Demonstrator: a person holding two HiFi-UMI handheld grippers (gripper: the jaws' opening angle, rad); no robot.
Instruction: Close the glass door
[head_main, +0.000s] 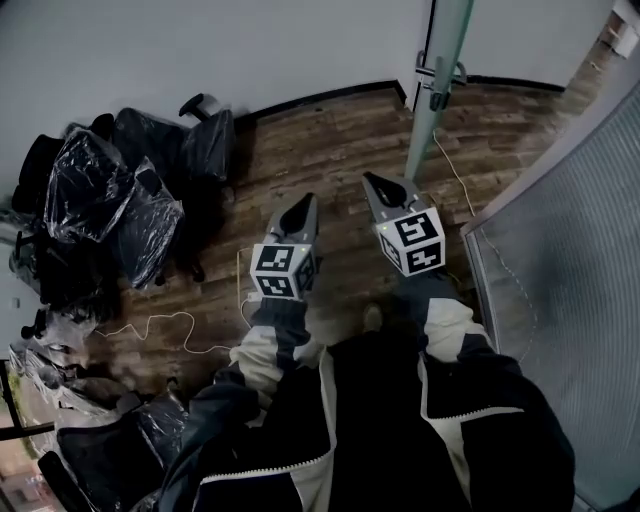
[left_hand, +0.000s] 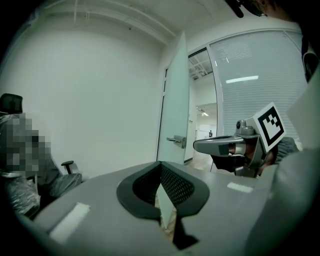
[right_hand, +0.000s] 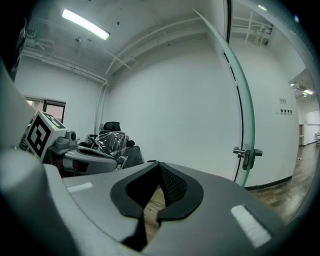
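A person in a dark jacket (head_main: 400, 420) holds the left tool (head_main: 303, 207) and right tool (head_main: 376, 183) side by side above a brown wooden floor (head_main: 330, 140), both clenched tight on nothing. The tall green-edged glass door (head_main: 432, 110), with its metal lever handle (head_main: 441, 74), stands open just ahead of the right tool, not touching it. Plastic-wrapped black office chairs (head_main: 110, 200) crowd the white wall (head_main: 200, 50) at left.
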